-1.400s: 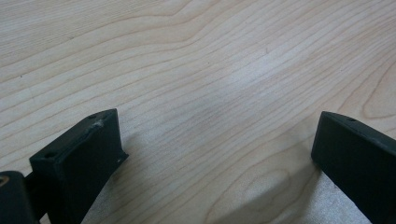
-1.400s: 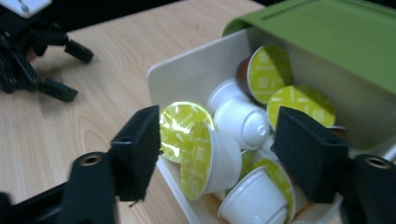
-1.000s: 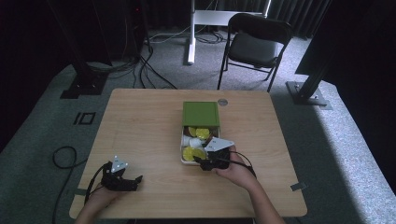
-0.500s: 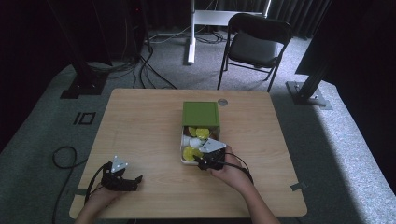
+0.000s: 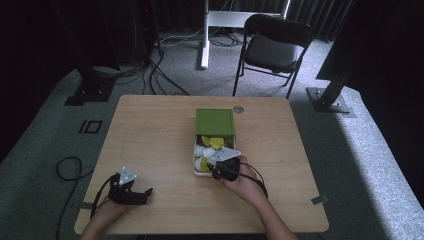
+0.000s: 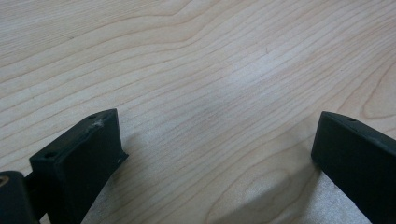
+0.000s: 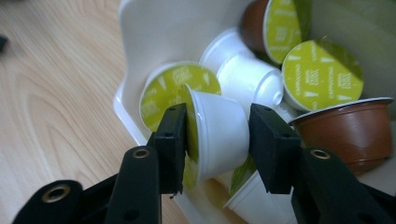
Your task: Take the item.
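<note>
Capsule (image 7: 219, 135), white-bodied with a yellow-green foil lid, sits pinched between the fingers (image 7: 170, 140) of the right gripper (image 7: 215, 149), lid against one finger, base against the other. Those fingers have just been closing, and now they press on it from both sides. The capsule lies at the near end of the white tray (image 7: 154, 37), the end farthest from the green box lid (image 5: 215, 122), resting among the other capsules. Just behind it lies a second white capsule (image 7: 250, 79) and one showing its yellow-green foil (image 7: 161, 95); brown capsules (image 7: 348, 130) sit deeper in the tray, toward the green box lid. In the high view the right gripper (image 5: 220, 171) is at the tray's (image 5: 195, 165) near end. Left gripper (image 5: 145, 192) rests on the counter (image 5: 150, 135), well apart from the tray, at the near left part of the counter. Its fingers (image 6: 79, 158) stand wide apart over bare wood, nothing between them.
</note>
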The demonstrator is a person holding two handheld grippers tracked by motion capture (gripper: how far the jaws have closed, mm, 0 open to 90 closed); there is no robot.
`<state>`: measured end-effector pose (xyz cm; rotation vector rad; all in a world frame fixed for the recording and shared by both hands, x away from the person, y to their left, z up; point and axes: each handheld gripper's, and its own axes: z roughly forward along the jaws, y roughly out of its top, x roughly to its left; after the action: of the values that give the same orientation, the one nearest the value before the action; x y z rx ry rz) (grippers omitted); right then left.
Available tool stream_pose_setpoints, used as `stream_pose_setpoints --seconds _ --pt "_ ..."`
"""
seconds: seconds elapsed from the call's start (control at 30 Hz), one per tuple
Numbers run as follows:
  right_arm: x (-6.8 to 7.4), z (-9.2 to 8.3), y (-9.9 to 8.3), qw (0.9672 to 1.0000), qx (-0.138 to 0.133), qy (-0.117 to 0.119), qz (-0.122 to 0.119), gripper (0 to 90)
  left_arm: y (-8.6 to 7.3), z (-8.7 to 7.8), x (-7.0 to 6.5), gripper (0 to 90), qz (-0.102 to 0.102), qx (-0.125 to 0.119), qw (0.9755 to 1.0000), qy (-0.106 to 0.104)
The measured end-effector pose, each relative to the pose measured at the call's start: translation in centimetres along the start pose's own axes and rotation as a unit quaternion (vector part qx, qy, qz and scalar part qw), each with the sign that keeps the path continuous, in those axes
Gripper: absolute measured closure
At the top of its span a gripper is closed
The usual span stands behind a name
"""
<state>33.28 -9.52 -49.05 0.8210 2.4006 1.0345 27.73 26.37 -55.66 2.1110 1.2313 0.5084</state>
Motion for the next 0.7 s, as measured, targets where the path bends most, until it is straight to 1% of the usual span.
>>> stream_pose_setpoints --seconds 0.1,0.27,0.33,0.37,0.43,0.47,0.57,0.6,0.63,0.7 --pt "-0.3 -0.8 0.3 0.9998 -0.018 0.002 0.007 58.3 0.0 0.0 0.0 2.9 0.0 0.0 1.0 0.0" --pt "-0.8 -2.1 1.0 0.9991 -0.041 -0.003 0.006 58.3 0.0 0.0 0.0 2.9 0.001 0.0 1.0 0.0" --pt "-1.1 -2.7 1.2 0.9983 -0.056 -0.004 0.013 58.2 0.0 0.0 0.0 2.8 0.001 0.0 1.0 0.0" --pt "-1.2 -3.0 1.3 0.9982 -0.058 -0.003 0.013 58.3 0.0 0.0 0.0 2.9 0.001 0.0 1.0 0.0" --pt "-1.5 -3.5 1.5 0.9971 -0.073 -0.004 0.022 58.3 0.0 0.0 0.0 2.8 0.0 0.0 1.0 0.0" --pt "-1.6 -3.8 1.6 0.9968 -0.077 -0.006 0.021 58.2 0.0 0.0 0.0 2.8 0.001 0.0 1.0 0.0" --pt "-1.9 -4.5 1.9 0.9945 -0.1 -0.019 0.027 58.3 0.0 0.0 0.0 2.8 0.001 0.0 1.0 0.0" --pt "-2.1 -4.8 1.9 0.993 -0.111 -0.026 0.029 58.3 0.0 0.0 0.0 2.8 0.001 0.0 1.0 0.0" --pt "-2.2 -5.1 2.0 0.9922 -0.117 -0.031 0.03 58.3 0.0 0.0 0.0 2.8 0.001 0.0 1.0 0.0" --pt "-2.5 -5.6 2.1 0.9889 -0.135 -0.051 0.034 58.3 0.0 0.0 0.0 2.8 0.001 0.0 1.0 0.0"
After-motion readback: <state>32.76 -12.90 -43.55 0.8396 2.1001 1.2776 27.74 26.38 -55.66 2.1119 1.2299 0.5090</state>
